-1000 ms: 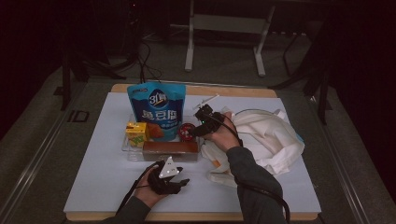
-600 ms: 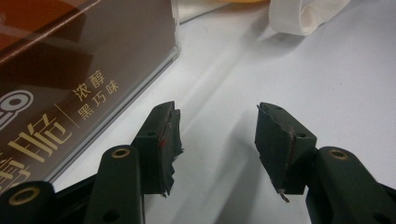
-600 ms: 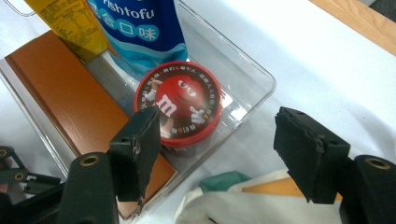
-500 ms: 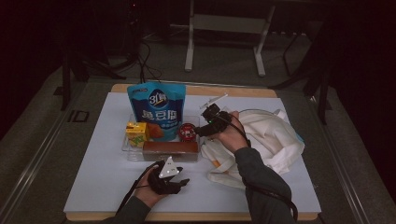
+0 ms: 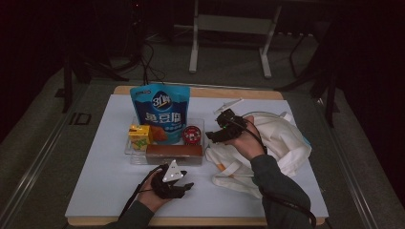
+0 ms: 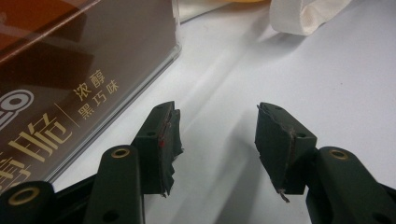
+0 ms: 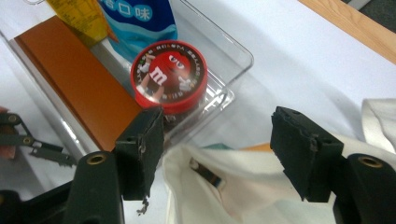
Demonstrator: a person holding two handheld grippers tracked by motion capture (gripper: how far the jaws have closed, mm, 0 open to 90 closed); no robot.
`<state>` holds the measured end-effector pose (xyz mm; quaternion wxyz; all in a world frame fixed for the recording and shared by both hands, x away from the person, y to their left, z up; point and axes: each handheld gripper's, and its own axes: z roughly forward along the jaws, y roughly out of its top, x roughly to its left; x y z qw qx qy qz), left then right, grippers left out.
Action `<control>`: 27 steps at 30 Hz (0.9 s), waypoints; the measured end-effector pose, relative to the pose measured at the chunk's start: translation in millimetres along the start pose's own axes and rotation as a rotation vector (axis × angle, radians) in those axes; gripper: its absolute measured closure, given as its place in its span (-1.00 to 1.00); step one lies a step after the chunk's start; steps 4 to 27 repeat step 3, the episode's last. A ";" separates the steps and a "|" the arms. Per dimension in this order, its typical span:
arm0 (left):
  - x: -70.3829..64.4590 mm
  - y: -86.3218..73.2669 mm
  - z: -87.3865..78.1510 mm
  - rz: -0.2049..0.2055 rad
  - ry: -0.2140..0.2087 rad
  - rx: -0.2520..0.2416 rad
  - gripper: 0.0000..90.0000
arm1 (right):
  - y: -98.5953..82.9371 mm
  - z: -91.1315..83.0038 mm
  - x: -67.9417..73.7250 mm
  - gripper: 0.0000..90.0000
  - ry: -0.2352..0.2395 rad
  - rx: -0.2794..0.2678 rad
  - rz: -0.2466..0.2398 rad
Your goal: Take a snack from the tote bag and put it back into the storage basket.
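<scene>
While your right hand-held gripper (image 5: 216,134) hovers with its jaws spread wide and nothing between them, it sits just above the edge of the white cloth bag (image 5: 282,143), near the red round candy tin (image 7: 169,76). That tin lies in the clear tray (image 7: 236,58), just beside the brown box (image 5: 174,151). Your left hand-held gripper (image 6: 217,133) rests low over the table (image 5: 100,167), jaws likewise apart and empty, beside the brown box.

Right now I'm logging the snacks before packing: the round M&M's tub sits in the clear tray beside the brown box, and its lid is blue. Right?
Not quite: the M&M's tub has a red lid, as the right gripper view shows. It does sit in the clear tray beside the brown box.
</scene>
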<state>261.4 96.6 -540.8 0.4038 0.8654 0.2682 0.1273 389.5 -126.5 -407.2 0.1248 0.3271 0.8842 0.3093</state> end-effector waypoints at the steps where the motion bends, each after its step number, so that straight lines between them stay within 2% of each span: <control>1: 0.1 0.0 0.0 0.000 0.000 0.001 0.08 | -1.7 -2.0 -0.8 -0.22 -0.001 -0.002 0.000; 27: 0.1 0.0 0.0 -0.001 0.000 0.001 0.08 | -3.2 -4.1 -1.9 -0.22 -0.003 -0.006 0.001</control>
